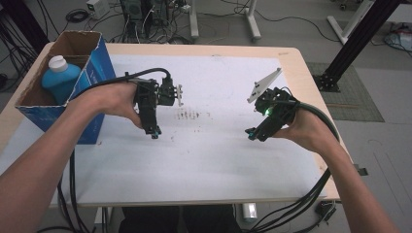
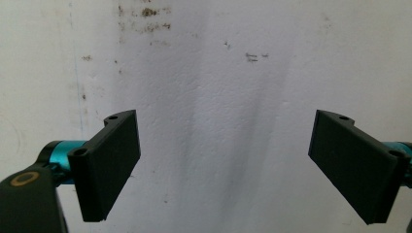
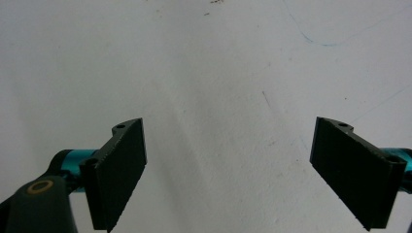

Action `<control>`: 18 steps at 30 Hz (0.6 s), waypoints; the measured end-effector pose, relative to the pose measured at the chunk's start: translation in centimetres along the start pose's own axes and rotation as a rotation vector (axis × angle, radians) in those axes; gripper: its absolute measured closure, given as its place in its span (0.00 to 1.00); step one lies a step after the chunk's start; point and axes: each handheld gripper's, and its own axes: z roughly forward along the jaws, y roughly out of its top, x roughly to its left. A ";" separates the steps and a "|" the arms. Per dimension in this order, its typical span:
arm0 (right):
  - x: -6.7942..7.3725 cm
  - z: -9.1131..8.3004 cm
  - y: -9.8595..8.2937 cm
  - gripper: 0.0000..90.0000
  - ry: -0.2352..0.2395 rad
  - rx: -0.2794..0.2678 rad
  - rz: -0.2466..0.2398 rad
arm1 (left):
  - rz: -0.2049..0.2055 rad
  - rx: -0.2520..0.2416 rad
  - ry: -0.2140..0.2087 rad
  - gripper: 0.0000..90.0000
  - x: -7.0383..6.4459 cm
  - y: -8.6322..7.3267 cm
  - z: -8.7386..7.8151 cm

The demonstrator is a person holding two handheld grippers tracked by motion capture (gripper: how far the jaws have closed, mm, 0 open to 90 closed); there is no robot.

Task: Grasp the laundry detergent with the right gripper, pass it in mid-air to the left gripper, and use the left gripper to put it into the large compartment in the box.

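hovering over the middle of the white paper sheet [image 1: 204,145] that covers the pale wooden table [image 1: 301,73], both tools hold nothing: the left gripper [image 1: 154,134] and the right gripper [image 1: 250,133] each point their tips down at bare paper. in the left gripper view the two black jaws stand spread wide with only stained white sheet between them, and the right gripper view shows the same wide gap over clean paper with a faint blue pen line [image 3: 316,41].

the nearest thing to work on is the blue plastic bottle with a white cap [image 1: 59,77], which stands upright inside the open blue cardboard box [image 1: 97,68] at the far left corner of the table. from the left gripper it lies to the left and a little farther from the person, near; from the right gripper it is well apart, across the whole sheet. so the left hand [image 1: 112,99] is the nearer one, judging by the high view, and it already sits just beside the box's right wall.

the bottle's long axis looks close to vertical, with the cap a little below the box rim. any grab would likely have to come from above, down through the open top, since the cardboard walls close off the sides. a patch of brown specks [image 1: 192,115] lies on the sheet between the two grippers.
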 end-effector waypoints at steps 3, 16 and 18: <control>0.0 0.0 0.0 0.14 0.001 0.000 -0.003 | 0.000 -0.001 -0.001 0.13 -0.1 0.0 0.1; 0.2 -0.2 0.0 0.14 -0.004 -0.007 0.001 | 0.007 -0.006 -0.002 0.13 -0.3 0.3 -0.1; 0.1 -0.2 -0.1 0.14 -0.004 -0.009 0.006 | 0.003 -0.016 -0.011 0.13 -0.4 0.2 -0.2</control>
